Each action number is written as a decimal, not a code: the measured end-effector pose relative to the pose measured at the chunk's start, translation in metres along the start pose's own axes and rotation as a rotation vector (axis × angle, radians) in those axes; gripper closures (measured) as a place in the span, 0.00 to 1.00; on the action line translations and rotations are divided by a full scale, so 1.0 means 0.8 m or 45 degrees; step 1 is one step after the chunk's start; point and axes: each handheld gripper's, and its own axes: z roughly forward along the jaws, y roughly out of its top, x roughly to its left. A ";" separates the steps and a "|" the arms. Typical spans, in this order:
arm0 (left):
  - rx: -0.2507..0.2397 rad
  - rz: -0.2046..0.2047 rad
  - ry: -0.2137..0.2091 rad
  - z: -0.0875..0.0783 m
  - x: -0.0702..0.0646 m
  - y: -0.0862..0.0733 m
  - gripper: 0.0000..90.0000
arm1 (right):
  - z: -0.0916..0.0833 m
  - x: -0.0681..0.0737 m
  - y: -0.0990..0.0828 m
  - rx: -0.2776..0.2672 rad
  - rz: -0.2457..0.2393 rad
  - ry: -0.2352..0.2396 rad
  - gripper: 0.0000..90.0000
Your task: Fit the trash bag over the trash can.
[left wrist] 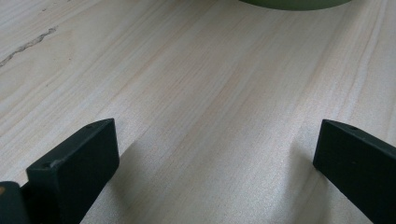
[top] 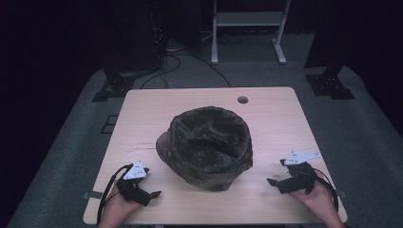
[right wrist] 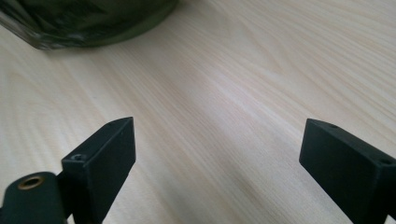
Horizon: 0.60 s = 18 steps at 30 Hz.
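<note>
A bin (top: 204, 147) lined with a bag (top: 209, 135) stands on the table (top: 275, 118), about midway across and slightly toward the near edge. The left tongs (top: 151, 194) rest near the front left corner, left of the bin and apart from it. The right tongs (top: 274, 179) sit right of the bin, near the front right corner. A round hole (top: 243, 99) lies behind the bin, by the far edge.

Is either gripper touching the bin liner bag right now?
No: in the high view the left gripper and right gripper rest apart from the bag, bare table between.
</note>
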 end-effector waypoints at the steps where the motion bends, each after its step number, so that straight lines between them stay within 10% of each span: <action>1: 0.000 0.000 0.000 0.000 0.000 0.000 0.00 | 0.002 0.000 -0.002 0.001 0.002 -0.009 0.10; 18: 0.000 0.000 0.000 0.000 0.000 0.000 0.00 | 0.027 -0.004 -0.026 0.047 0.060 -0.026 0.10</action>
